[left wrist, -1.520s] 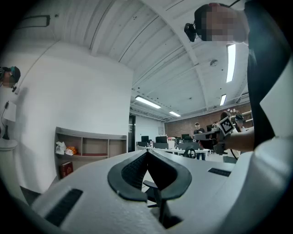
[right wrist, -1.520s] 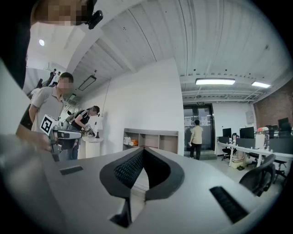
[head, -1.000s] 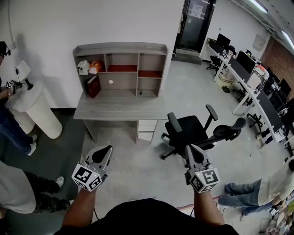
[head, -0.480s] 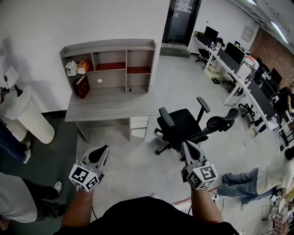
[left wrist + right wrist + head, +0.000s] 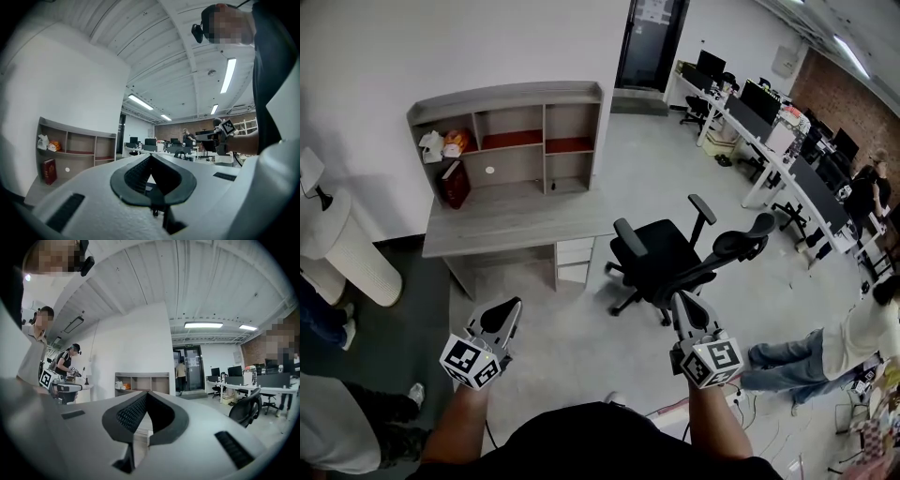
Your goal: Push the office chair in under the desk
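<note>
The black office chair (image 5: 661,255) stands on the grey floor to the right of the grey desk (image 5: 511,223), out from under it, with its backrest (image 5: 733,248) turned away from the desk. A shelf hutch (image 5: 508,131) sits on the desk's back. My left gripper (image 5: 512,306) is shut and empty, held in the air in front of the desk's open knee space. My right gripper (image 5: 682,302) is shut and empty too, just short of the chair and apart from it. In the right gripper view the right gripper (image 5: 146,393) points at the desk, with the chair (image 5: 246,411) to its right.
A red book (image 5: 453,184) and small items stand in the hutch. A white round pedestal (image 5: 345,246) is at the desk's left. Rows of office desks with monitors (image 5: 769,112) fill the right. A person in jeans (image 5: 792,361) is close at right, another person's legs at lower left.
The head view has swung right, so desk and chair slid left in the picture. Both grippers stay shut in about the same place. The chair has not moved relative to the desk.
</note>
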